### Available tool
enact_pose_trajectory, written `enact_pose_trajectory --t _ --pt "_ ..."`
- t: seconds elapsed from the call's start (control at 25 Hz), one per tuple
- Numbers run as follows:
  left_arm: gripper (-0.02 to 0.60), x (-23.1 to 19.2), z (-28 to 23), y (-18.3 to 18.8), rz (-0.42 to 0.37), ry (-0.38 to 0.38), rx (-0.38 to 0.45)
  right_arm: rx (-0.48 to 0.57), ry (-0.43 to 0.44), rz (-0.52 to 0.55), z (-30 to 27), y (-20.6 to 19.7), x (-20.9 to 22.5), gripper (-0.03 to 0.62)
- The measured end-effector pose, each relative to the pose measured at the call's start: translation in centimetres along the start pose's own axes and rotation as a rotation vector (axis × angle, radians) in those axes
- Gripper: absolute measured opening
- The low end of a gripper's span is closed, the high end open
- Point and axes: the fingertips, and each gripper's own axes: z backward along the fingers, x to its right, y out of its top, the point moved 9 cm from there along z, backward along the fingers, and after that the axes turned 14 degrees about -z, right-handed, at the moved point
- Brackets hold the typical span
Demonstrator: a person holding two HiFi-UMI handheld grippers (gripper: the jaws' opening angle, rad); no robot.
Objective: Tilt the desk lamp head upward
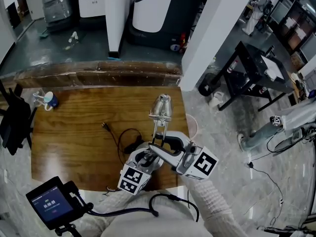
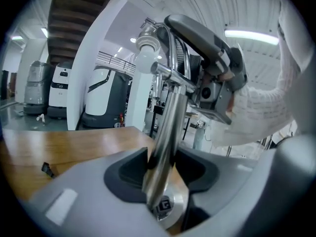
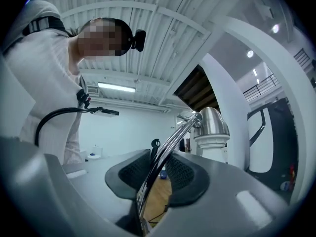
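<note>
A chrome desk lamp stands on the wooden table [image 1: 74,132], its bell-shaped head [image 1: 161,107] at the top of a thin metal arm [image 1: 157,130]. My left gripper [image 1: 147,160] is low on the lamp. The upright arm [image 2: 165,132] passes between its pads, which stand apart just above the round base [image 2: 170,206]. My right gripper [image 1: 162,143] is higher up. Its ribbed pads close on the curved arm [image 3: 165,157] below the lamp head [image 3: 213,125]. The right gripper [image 2: 212,83] also shows in the left gripper view, beside the lamp head [image 2: 148,43].
A black cord [image 1: 121,137] with a plug [image 1: 104,127] lies left of the lamp. A small blue and white cup [image 1: 49,100] sits at the table's far left corner. A black chair [image 1: 15,122] stands on the left, and a phone on a mount [image 1: 52,201] is at the near edge.
</note>
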Motion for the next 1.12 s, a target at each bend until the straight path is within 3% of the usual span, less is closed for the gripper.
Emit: enact_pose_trajectory --t 0.76,0.96,1.12 --pt "0.176 -0.3 -0.4 -0.1 0.014 0.014 -0.002 0.03 0.008 0.059 -0.1 0.1 0.3 0.117" --pt "0.178 0.5 -0.3 0.0 -0.013 0.037 -0.014 0.036 -0.047 0.004 1.2 -0.3 0.3 0.204" --pt "0.179 0.6 0.5 0.2 -0.013 0.031 -0.001 0.073 -0.135 0.01 2.4 -0.5 -0.1 0.207"
